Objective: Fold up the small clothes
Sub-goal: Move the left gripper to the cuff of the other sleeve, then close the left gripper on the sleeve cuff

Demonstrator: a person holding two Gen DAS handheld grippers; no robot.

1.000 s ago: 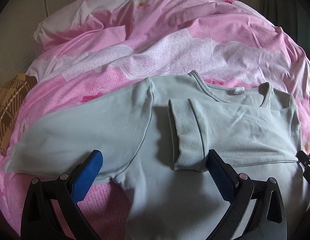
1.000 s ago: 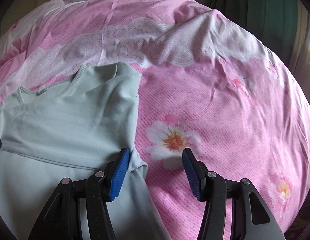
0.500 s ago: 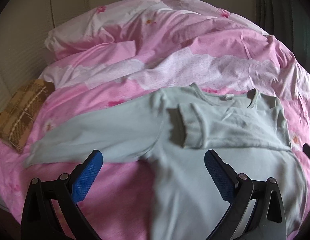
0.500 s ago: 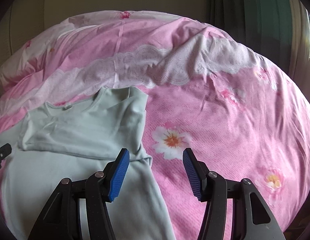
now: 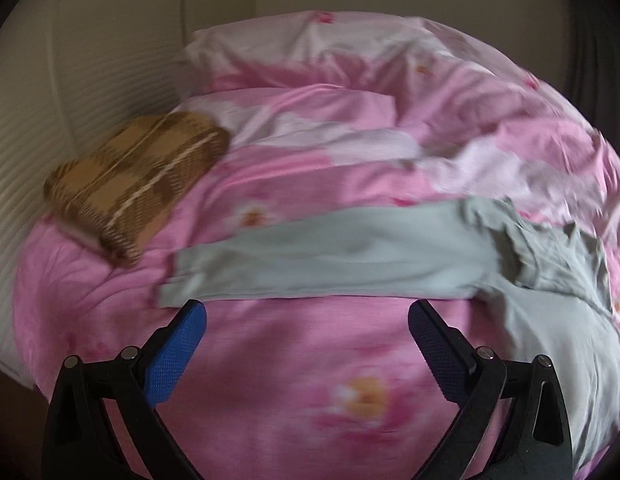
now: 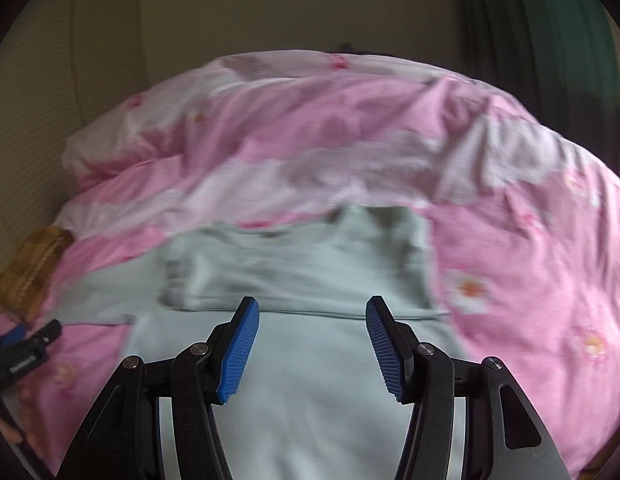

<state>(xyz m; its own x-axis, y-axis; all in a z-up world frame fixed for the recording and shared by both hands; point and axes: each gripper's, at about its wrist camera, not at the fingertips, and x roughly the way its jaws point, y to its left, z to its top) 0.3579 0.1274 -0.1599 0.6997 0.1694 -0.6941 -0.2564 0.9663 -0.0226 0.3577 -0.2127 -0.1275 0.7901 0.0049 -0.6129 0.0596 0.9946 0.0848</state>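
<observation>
Through my left wrist camera, my left gripper [image 5: 306, 340] is spread wide with nothing in it above the pink duvet [image 5: 270, 360], just short of the pale green shirt [image 5: 349, 256], whose sleeve stretches toward a brown plaid cushion [image 5: 138, 188]. Through my right wrist camera, my right gripper [image 6: 310, 344] gapes empty over the shirt's body [image 6: 310, 380], one sleeve folded across its chest.
</observation>
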